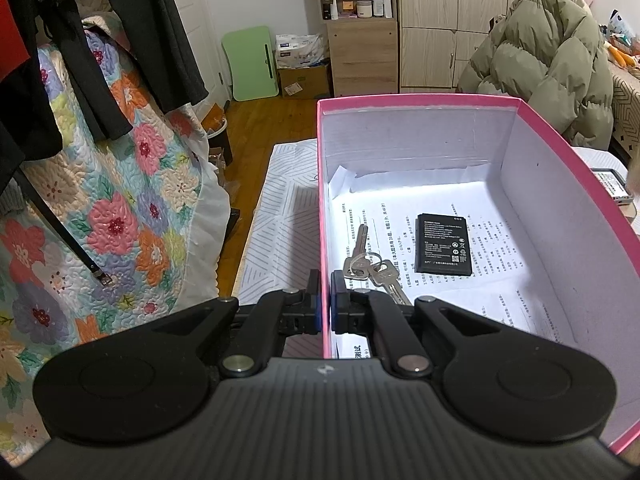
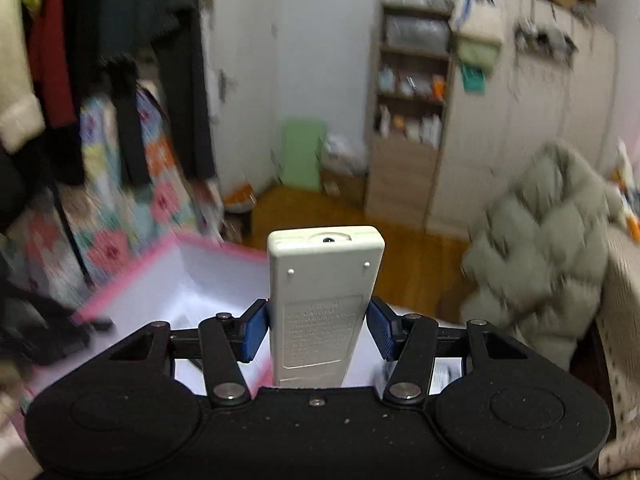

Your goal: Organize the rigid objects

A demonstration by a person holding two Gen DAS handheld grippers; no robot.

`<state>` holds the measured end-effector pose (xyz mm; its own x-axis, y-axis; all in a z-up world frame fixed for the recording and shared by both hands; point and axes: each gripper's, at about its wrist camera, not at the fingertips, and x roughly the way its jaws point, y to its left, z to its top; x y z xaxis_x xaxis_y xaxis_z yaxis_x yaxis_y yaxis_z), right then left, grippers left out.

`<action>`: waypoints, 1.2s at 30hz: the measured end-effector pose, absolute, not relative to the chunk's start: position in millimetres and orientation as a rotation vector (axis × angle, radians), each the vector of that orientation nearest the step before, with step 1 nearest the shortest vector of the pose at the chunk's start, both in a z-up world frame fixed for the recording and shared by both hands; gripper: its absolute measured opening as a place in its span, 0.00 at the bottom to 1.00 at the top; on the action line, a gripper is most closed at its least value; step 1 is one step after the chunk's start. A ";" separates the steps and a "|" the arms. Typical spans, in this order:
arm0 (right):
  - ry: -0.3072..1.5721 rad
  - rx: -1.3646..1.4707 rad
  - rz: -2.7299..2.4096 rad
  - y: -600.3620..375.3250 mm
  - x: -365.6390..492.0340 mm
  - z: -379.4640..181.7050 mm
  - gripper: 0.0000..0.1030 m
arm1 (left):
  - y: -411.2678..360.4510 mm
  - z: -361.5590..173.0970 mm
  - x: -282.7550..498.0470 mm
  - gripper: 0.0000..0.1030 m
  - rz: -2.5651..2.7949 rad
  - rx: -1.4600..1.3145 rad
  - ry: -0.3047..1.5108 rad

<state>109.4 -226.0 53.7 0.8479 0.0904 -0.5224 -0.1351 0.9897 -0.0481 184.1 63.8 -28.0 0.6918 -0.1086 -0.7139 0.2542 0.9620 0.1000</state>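
Note:
A pink box (image 1: 560, 140) with white inner walls stands on a patterned cloth. Inside lie a black battery (image 1: 442, 244) and a bunch of keys (image 1: 370, 266) on printed paper. My left gripper (image 1: 325, 300) is shut on the box's left wall, one finger outside and one inside. My right gripper (image 2: 318, 330) is shut on a white remote control (image 2: 322, 300), held back side up, above the pink box (image 2: 132, 280). The right wrist view is motion-blurred.
A floral quilt (image 1: 112, 208) hangs at the left with dark clothes over it. An olive puffer jacket (image 1: 548, 60) lies at the right. A wooden shelf (image 1: 360, 20) and wardrobe stand behind. A tablet-like item (image 1: 610, 184) lies right of the box.

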 end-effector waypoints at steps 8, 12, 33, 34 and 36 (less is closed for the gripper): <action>0.628 -0.086 0.387 -180.2 135.7 43.7 0.57 | 63.8 -28.2 184.4 0.03 -0.203 0.188 0.783; 0.757 -0.141 0.429 -157.1 151.5 5.6 0.57 | 64.3 -28.5 184.2 0.02 -0.210 0.178 0.780; 0.828 0.290 0.226 -285.6 86.7 -9.7 0.58 | 61.5 -29.4 185.4 0.02 -0.208 0.175 0.785; 0.842 0.281 0.197 -292.5 79.7 -13.4 0.58 | 61.2 -29.5 185.1 0.02 -0.208 0.178 0.784; 0.885 0.276 0.125 -307.7 72.4 -22.5 0.58 | 61.2 -29.5 185.2 0.02 -0.208 0.175 0.784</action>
<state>72.4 -307.7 -22.5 0.6287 0.2210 -0.7456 0.0061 0.9573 0.2889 185.2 61.2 -29.5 0.6896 -0.1199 -0.7142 0.2496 0.9651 0.0789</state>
